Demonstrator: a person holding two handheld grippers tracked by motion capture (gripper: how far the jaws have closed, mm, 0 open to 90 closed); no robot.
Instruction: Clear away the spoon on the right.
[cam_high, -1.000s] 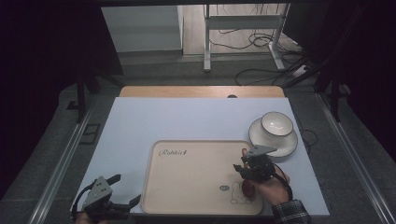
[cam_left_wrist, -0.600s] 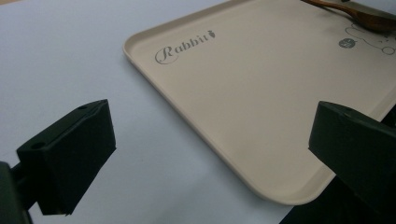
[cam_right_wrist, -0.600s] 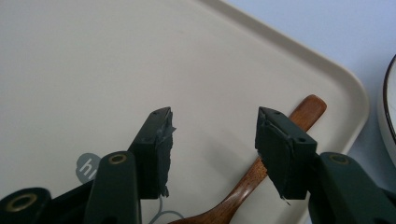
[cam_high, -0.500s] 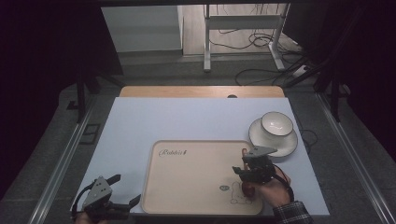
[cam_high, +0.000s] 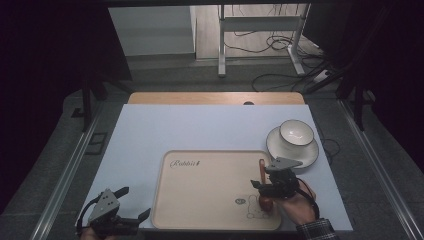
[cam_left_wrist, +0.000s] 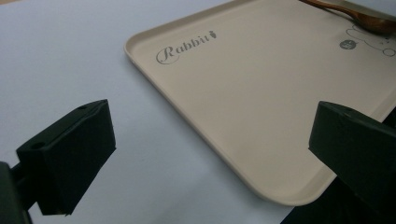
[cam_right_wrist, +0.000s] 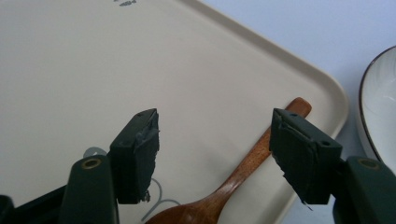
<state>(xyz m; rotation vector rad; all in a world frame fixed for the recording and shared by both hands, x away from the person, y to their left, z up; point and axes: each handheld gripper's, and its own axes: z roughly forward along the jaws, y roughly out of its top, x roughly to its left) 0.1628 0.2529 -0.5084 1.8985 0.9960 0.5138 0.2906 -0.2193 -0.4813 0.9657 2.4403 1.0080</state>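
Note:
A brown wooden spoon (cam_high: 261, 168) lies on the beige tray (cam_high: 210, 195), near its right rim, bowl end toward me. My right gripper (cam_high: 264, 189) hangs just over the spoon. In the right gripper view the spoon (cam_right_wrist: 252, 161) lies flat on the tray (cam_right_wrist: 116, 70) between the jaws of the right gripper (cam_right_wrist: 215, 126); the jaws have just been opening and neither pad touches it. My left gripper (cam_high: 135, 201) stands open off the tray's front left corner. In the left gripper view nothing is between the jaws of the left gripper (cam_left_wrist: 210, 140), and the tray (cam_left_wrist: 261, 107) and spoon (cam_left_wrist: 369, 21) lie beyond.
A white bowl (cam_high: 296, 131) sits on a white plate (cam_high: 280, 147) just right of the tray's far right corner; the plate's rim (cam_right_wrist: 380, 107) is close to the spoon's handle. The pale blue table top (cam_high: 200, 125) stretches behind the tray.
The right gripper's jaws stand a little wider over the spoon, which lies on the tray. The left gripper has not moved.

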